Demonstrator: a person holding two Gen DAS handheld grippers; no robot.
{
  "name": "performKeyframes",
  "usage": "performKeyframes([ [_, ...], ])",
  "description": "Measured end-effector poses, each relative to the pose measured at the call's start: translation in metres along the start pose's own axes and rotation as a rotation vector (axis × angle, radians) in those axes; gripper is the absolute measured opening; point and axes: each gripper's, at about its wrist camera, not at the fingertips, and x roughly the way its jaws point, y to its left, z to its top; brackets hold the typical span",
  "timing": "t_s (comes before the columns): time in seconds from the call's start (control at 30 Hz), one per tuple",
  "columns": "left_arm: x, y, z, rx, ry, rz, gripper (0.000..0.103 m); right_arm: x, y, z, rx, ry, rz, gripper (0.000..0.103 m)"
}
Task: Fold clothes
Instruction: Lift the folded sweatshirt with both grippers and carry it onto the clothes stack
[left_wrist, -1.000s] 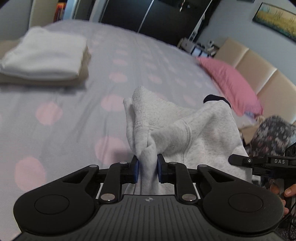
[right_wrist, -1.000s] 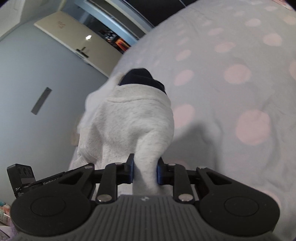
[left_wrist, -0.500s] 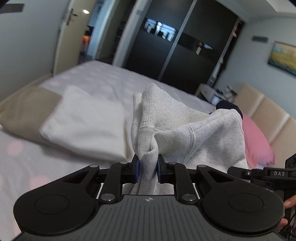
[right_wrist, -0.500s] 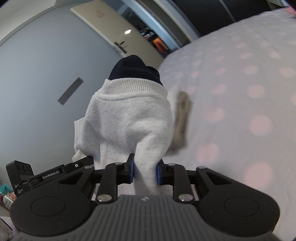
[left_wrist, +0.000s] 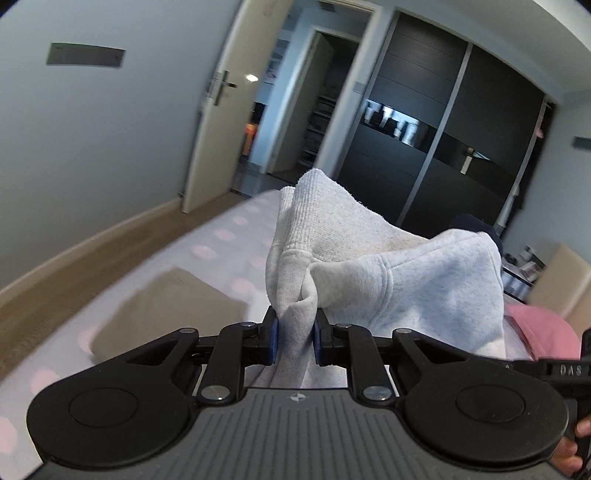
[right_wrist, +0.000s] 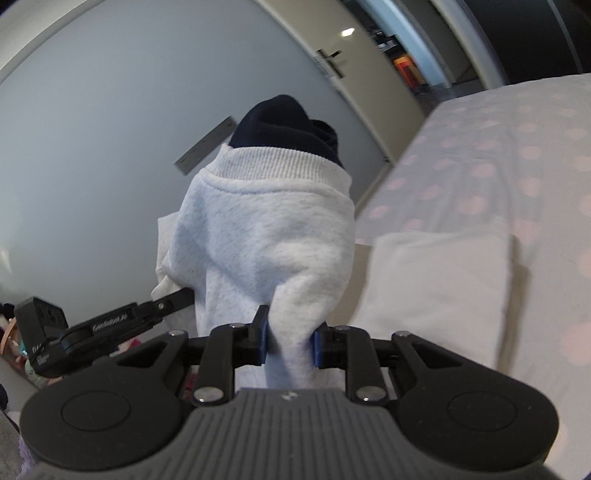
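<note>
the left gripper (left_wrist: 294, 341) is clenched on a bunched fold of the light grey sweatshirt (left_wrist: 406, 280), and the right gripper (right_wrist: 289, 343) pinches another fold of it, so the garment hangs between them above the bed (right_wrist: 498, 155). beyond it a folded white garment (right_wrist: 439, 284) lies on the pink-dotted cover, with the open door (left_wrist: 218, 122) farther back.

Left wrist view: you look out from just behind the left claw (left_wrist: 294, 336), level across the bed (left_wrist: 221, 236) toward the open door (left_wrist: 218, 122) and dark wardrobe (left_wrist: 436, 147).
Right wrist view: you look from just behind the right claw (right_wrist: 289, 341), tilted up and left, toward the grey wall (right_wrist: 110, 129).
Nearness: both sit very close to the grey sweatshirt (left_wrist: 406, 280).
Shared: the sweatshirt, the dotted bed, the door, the folded pile (right_wrist: 439, 288).
</note>
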Motion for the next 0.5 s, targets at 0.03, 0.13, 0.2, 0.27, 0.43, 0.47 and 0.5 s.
performKeyframes([
  [0.03, 0.004, 0.003, 0.006, 0.000, -0.005, 0.013, 0.016, 0.012, 0.004, 0.010, -0.009, 0.008, 0.012, 0.025],
  [0.13, 0.016, 0.013, 0.024, -0.002, -0.021, 0.050, 0.016, 0.045, 0.003, 0.027, 0.007, 0.017, 0.052, 0.025],
  [0.2, 0.024, 0.019, 0.035, -0.002, -0.028, 0.075, 0.016, 0.065, 0.000, 0.037, 0.011, 0.026, 0.075, 0.025],
  [0.27, 0.032, 0.024, 0.041, 0.006, -0.024, 0.098, 0.016, 0.079, -0.012, 0.039, 0.037, 0.041, 0.095, 0.025],
  [0.43, 0.077, 0.027, 0.046, 0.040, 0.044, 0.113, 0.016, 0.105, -0.045, 0.049, 0.042, 0.073, 0.072, 0.025],
  [0.47, 0.089, 0.025, 0.044, 0.046, 0.062, 0.107, 0.016, 0.108, -0.051, 0.049, 0.045, 0.076, 0.052, 0.025],
  [0.5, 0.102, 0.024, 0.042, 0.053, 0.080, 0.101, 0.016, 0.109, -0.061, 0.050, 0.051, 0.079, 0.028, 0.025],
])
